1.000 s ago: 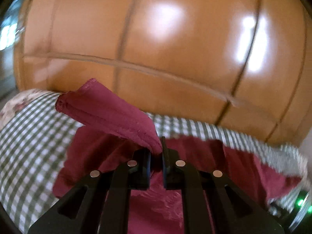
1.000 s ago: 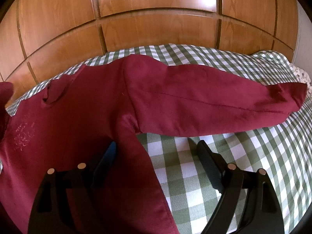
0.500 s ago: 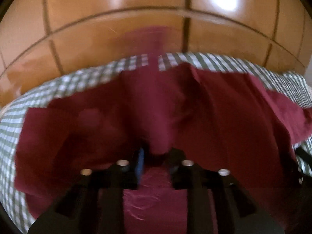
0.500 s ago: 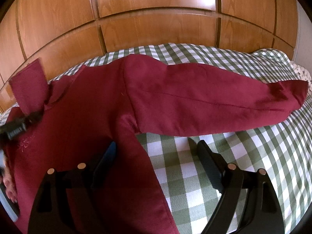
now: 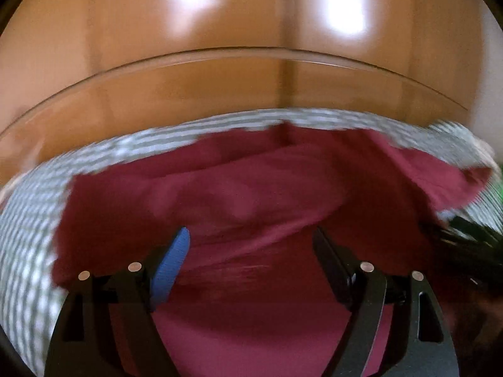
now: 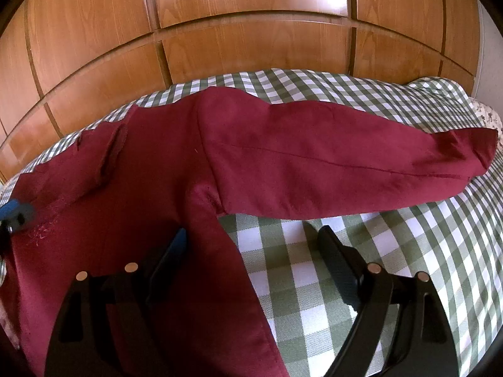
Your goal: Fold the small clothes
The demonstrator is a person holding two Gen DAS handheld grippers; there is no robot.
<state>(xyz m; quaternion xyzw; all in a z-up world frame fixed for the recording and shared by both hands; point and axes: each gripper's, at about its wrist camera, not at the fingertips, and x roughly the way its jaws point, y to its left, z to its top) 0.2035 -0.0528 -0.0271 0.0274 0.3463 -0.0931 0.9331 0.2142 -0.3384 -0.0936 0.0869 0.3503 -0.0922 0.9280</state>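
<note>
A dark red long-sleeved garment (image 6: 157, 194) lies on a green-and-white checked bedcover (image 6: 393, 251). Its right sleeve (image 6: 345, 169) stretches out flat to the right. Its left sleeve (image 5: 239, 188) lies folded across the body. My left gripper (image 5: 251, 245) is open and empty just above the garment's body; the view is motion-blurred. It also shows at the left edge of the right wrist view (image 6: 15, 212). My right gripper (image 6: 251, 245) is open and empty, with its left finger over the garment's side edge below the armpit and its right finger over bare bedcover.
A wooden panelled headboard (image 6: 251, 25) rises right behind the bedcover. A floral pillow (image 6: 490, 116) sits at the far right edge. The right gripper shows as a dark blur at the right of the left wrist view (image 5: 465, 245).
My left gripper carried the left sleeve cuff across over the garment's body, opened and let it go. The sleeve now lies folded over. My right gripper has stayed still and open.
</note>
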